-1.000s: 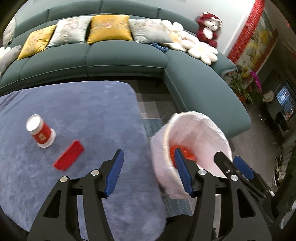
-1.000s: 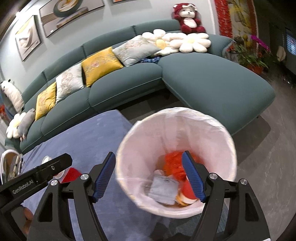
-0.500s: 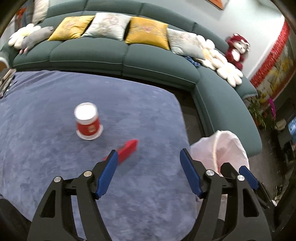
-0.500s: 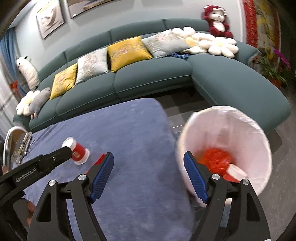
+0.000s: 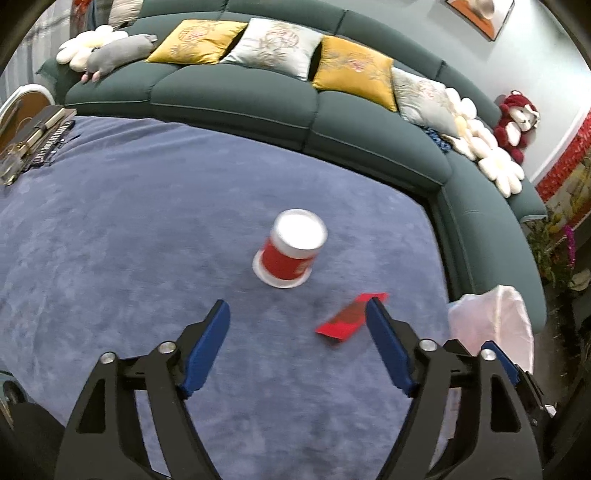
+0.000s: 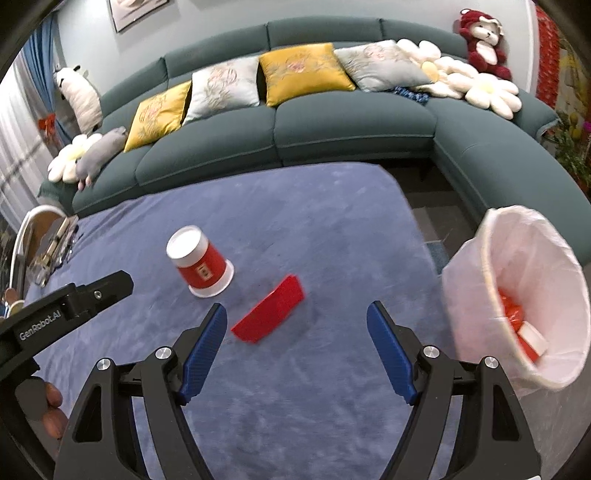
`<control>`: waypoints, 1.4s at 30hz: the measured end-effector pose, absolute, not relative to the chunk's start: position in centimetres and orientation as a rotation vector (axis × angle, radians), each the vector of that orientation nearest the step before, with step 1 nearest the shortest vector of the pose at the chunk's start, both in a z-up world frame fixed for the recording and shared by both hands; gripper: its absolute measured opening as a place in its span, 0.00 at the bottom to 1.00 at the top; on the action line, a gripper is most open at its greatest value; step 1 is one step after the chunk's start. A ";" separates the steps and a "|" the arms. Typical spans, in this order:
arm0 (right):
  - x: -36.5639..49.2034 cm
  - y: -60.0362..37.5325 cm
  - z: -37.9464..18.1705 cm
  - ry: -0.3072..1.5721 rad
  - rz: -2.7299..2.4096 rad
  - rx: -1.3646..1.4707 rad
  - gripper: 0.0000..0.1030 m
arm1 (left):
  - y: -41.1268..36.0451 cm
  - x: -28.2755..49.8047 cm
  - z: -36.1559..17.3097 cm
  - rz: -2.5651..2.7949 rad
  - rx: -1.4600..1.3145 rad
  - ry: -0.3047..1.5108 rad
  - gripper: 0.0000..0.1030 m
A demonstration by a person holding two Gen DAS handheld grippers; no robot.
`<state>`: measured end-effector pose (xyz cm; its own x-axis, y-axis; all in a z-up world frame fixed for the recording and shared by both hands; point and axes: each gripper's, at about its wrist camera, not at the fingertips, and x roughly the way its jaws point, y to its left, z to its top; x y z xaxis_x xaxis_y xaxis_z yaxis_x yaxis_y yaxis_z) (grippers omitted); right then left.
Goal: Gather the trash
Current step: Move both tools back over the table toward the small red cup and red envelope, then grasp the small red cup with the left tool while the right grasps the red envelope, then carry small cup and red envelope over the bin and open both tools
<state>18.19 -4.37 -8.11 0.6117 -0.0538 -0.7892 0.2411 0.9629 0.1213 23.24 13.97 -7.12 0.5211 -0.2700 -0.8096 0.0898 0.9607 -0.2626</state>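
- Now both grippers — left, right — hang wide open, holding nothing.
- Cup stands inverted ahead of the left jaws; packet lies just beyond the right's.
- Risk: the flat packet could slide on the cloth — fingers may skid over it.
- Bin sits right of both.

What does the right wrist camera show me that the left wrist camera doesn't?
Only the right wrist view looks into the trash bin, showing red trash inside, and catches the left gripper from the side. Only the left wrist view shows the orange picture on the wall. Both show the upside-down cup, the flat red packet and the sofa.
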 end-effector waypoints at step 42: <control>25.0 -4.6 -20.1 1.130 -0.227 0.350 0.32 | 8.0 33.3 -16.6 -0.285 0.085 1.079 0.55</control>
